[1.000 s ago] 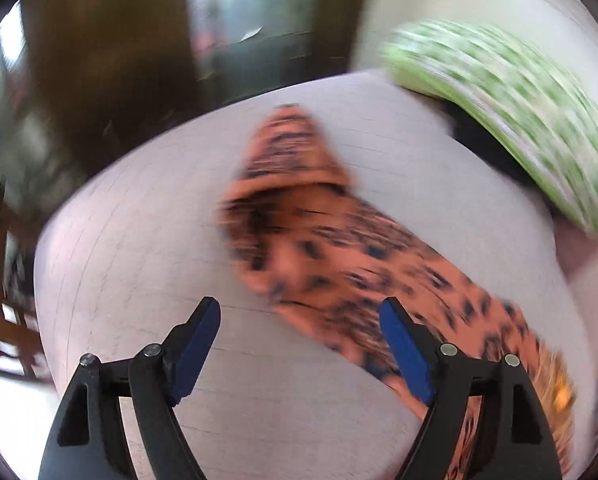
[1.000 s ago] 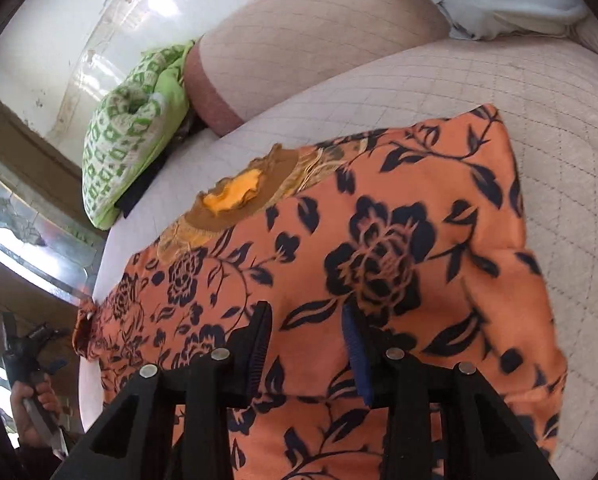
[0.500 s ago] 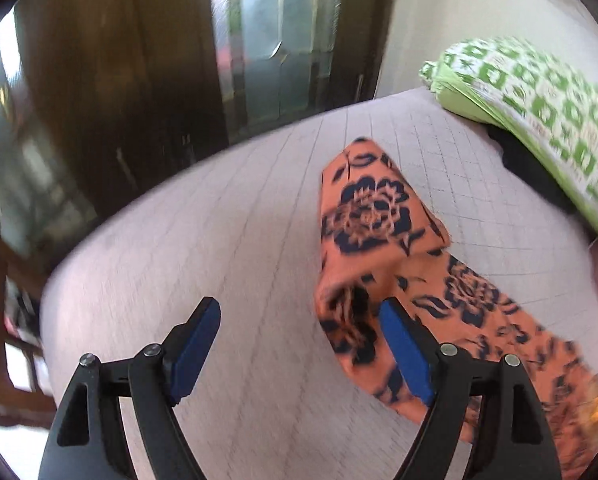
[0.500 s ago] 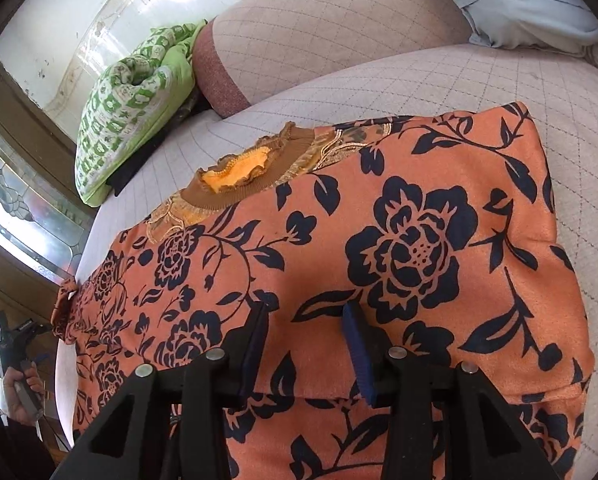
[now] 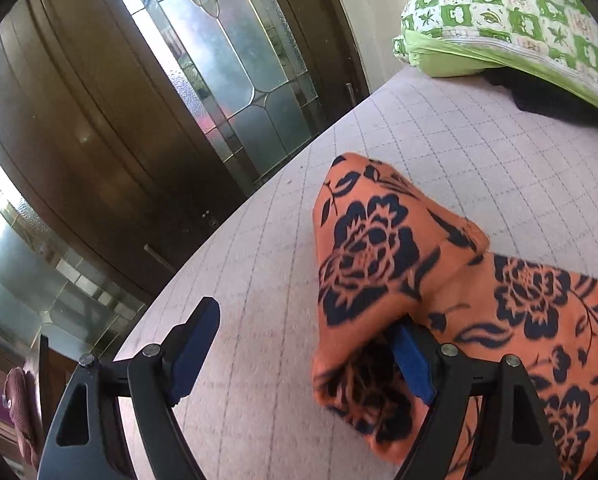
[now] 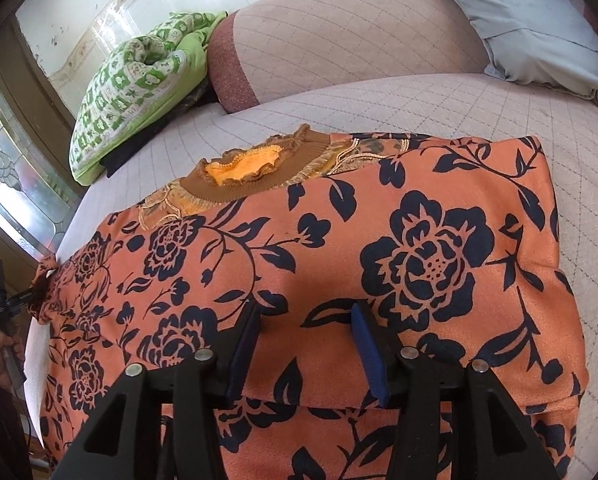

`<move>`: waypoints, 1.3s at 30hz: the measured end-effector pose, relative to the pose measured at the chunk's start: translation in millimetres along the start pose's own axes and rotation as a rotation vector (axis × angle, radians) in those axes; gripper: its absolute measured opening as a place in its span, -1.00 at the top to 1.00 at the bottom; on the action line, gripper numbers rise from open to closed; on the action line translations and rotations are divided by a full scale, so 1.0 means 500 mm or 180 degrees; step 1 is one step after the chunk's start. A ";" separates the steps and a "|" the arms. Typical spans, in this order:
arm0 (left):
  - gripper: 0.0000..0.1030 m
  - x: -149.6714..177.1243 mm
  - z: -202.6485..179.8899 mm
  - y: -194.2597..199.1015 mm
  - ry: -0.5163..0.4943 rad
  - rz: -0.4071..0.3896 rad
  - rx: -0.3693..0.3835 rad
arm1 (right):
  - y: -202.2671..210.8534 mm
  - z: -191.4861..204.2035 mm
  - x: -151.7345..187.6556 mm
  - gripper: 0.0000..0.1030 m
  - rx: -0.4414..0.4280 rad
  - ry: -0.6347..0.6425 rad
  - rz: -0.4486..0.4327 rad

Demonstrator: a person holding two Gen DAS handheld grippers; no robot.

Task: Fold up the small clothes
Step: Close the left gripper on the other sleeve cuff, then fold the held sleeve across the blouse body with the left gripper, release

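Observation:
An orange garment with dark blue flowers (image 6: 379, 248) lies spread on the quilted bed (image 6: 419, 108), brown collar (image 6: 259, 176) toward the pillows. Its right side is folded over the body. My right gripper (image 6: 305, 344) is open, low over the folded part, with nothing between the pads. In the left wrist view the garment's sleeve (image 5: 375, 256) stands bunched up on the bed. My left gripper (image 5: 305, 356) is wide open; its right pad (image 5: 413, 360) sits under the raised sleeve cloth, its left pad (image 5: 193, 344) over bare quilt.
A green-and-white patterned pillow (image 6: 135, 92) and a dark cloth lie at the head of the bed, beside a pink bolster (image 6: 339, 40) and a grey pillow (image 6: 531, 28). A dark wooden door with leaded glass (image 5: 219, 68) stands beyond the bed's edge.
My left gripper has swung and moved in on the sleeve, whose cloth now drapes over its right pad. My right gripper has shifted slightly over the folded part, still open.

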State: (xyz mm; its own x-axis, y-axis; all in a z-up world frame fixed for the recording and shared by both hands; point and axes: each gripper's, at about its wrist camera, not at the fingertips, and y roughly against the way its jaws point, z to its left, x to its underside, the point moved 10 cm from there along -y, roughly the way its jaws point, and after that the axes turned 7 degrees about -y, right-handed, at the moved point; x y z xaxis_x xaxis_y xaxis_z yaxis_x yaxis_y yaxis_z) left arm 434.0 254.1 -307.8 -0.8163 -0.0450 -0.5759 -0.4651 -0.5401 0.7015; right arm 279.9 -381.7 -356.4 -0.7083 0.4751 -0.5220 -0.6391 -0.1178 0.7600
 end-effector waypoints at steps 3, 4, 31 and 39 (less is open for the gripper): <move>0.41 -0.014 -0.007 -0.019 -0.0013 -0.0024 -0.0044 | -0.001 0.000 0.000 0.00 0.0002 -0.0002 -0.0004; 0.71 -0.017 -0.012 -0.027 0.0037 0.0007 0.0037 | -0.001 0.000 0.000 0.00 0.0009 0.0001 -0.0008; 0.91 -0.011 -0.442 0.733 -0.0627 -0.1715 0.2115 | 0.143 0.081 -0.039 -0.31 -0.1792 -0.0646 -0.0167; 0.84 0.176 -0.770 0.800 -0.1815 -0.1195 0.2753 | 0.151 0.011 -0.049 -0.59 -0.2807 -0.1794 0.0131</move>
State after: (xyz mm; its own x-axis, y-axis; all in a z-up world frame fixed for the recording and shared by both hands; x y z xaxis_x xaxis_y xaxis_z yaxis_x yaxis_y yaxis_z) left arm 308.3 -289.3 -239.6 -0.5075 0.5136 -0.6918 -0.6179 0.3427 0.7077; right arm 250.6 -397.4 -284.1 -0.6370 0.7673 -0.0739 -0.7702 -0.6294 0.1031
